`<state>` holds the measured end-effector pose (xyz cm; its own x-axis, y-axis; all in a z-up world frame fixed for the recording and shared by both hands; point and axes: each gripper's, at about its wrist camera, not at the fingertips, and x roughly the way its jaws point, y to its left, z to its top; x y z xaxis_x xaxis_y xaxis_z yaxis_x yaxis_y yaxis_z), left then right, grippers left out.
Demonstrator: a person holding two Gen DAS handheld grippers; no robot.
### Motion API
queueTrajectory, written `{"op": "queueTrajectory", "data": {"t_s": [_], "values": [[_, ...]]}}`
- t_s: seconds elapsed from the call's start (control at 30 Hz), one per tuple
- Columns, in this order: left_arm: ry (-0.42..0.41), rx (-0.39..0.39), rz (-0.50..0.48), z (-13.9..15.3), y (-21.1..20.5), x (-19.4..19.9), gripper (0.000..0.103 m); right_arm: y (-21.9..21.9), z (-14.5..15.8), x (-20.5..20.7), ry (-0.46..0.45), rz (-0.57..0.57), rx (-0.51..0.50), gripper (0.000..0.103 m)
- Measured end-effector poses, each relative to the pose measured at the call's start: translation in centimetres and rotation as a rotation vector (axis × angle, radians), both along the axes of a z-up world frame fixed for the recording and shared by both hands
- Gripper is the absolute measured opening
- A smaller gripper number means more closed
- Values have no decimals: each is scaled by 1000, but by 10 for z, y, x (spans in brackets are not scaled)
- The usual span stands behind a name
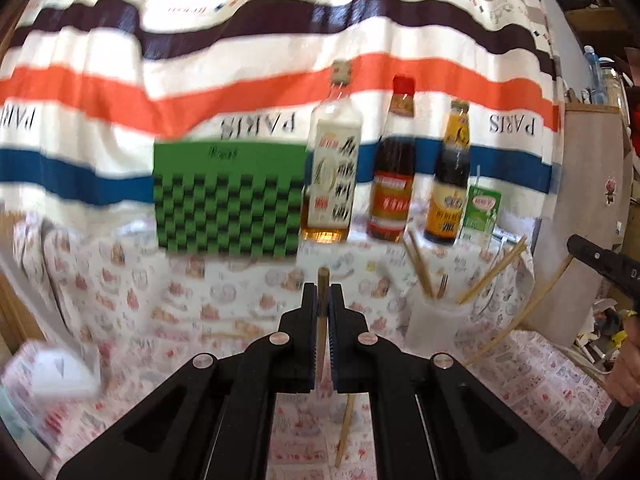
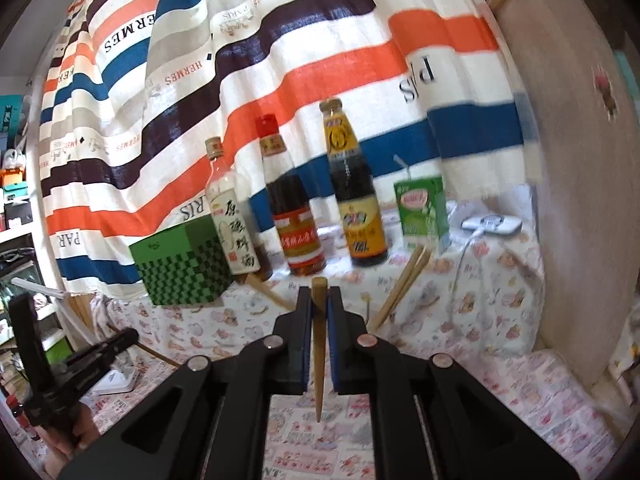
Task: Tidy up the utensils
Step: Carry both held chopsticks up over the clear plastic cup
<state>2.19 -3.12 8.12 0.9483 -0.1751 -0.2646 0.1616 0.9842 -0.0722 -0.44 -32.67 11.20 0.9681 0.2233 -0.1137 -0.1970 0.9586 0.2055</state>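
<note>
I had the left gripper (image 1: 323, 300) and the right gripper (image 2: 319, 300) each clamped on a chopstick (image 1: 322, 320), mid-carry; next, I judged, came lowering both into the white holder (image 1: 436, 328).

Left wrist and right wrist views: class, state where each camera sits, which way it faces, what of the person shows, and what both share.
Left wrist: on the left gripper, facing the striped curtain; it grips a chopstick; a hand shows at right.
Right wrist: on the right gripper, gripping a chopstick; the other gripper shows at lower left.
Shared: three sauce bottles, green checkered box.
</note>
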Motion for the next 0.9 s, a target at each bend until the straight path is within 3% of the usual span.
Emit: {"op": "queueTrajectory", "data": {"t_s": [0.2,0.37,0.47,0.6,0.77,0.9], "values": [[-69,-3,-107,49,-24,-5,4,-3,48,2,-76,-21,9,7],[-126,-2,-216,72,-54,2,4,-7,67,6,-129,-69,36,7],[-144,-18,-261,84,-73,10,4,-11,62,18,-112,-83,47,7],[-177,28,-279,91,-94,20,4,-13,46,41,-58,-93,19,7],[-180,-44,-298,92,-101,39,4,-17,37,65,3,-89,7,7],[-164,-53,-300,81,-110,55,4,-21,33,80,63,-72,18,7]]}}
